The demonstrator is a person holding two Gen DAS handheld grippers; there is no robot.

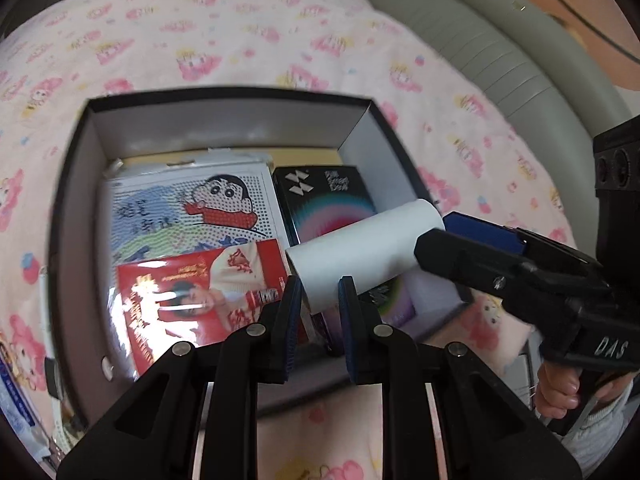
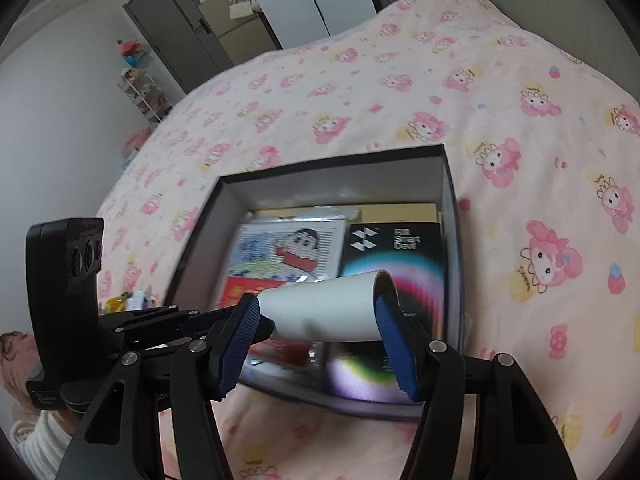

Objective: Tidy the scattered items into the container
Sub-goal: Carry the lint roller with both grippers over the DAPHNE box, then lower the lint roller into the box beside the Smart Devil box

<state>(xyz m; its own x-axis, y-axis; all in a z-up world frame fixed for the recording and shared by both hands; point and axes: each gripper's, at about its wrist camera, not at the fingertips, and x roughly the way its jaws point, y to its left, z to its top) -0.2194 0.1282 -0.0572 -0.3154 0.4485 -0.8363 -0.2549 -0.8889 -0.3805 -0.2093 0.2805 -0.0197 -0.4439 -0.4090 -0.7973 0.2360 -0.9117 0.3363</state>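
right gripper (image 2: pixel 316 320) fingers clamp white roll (image 2: pixel 324 306) lengthwise | left gripper (image 1: pixel 319 304) fingers narrow, empty | over box (image 2: pixel 450 200)

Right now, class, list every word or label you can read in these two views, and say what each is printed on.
"Smart Deal": black box in the container.
"DAS": right tool.
Red card: print too blurred to read.
Cartoon bead picture: blue characters unreadable.
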